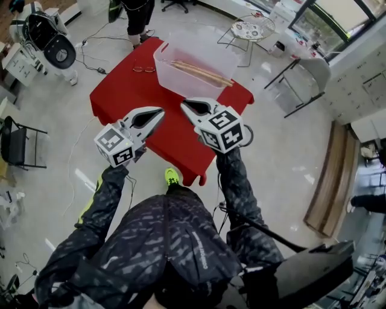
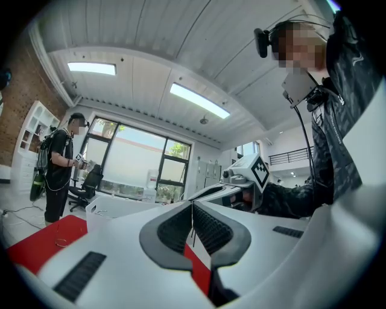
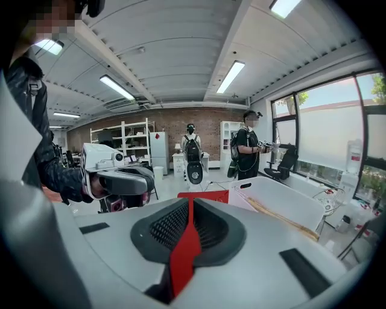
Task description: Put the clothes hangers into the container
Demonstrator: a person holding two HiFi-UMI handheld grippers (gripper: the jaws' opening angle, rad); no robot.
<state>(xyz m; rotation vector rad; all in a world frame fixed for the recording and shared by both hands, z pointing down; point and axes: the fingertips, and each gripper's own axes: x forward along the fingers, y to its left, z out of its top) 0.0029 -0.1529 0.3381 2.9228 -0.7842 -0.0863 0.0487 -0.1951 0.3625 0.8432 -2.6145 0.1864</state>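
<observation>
A person's dark patterned jacket fills the bottom of the head view. Both sleeves reach forward over the near edge of a red tabletop. The left claw is held in the air above that edge with its jaws together and nothing between them. In the left gripper view its ribbed pads meet along a thin line. The right claw is just beside it, the two tips angled toward each other, and is likewise closed and empty. In the right gripper view only a narrow sliver of red shows between its pads. Both claws are well short of the container.

The wooden clothes hangers lie diagonally inside a clear plastic container, which stands at the far side of the tabletop. A small wire item, too small to identify, lies on the tabletop just left of the container.

Beyond the tabletop another person stands on the pale floor, visible only from the waist down. A round side table stands at the far right and a dark folding chair at the left.
</observation>
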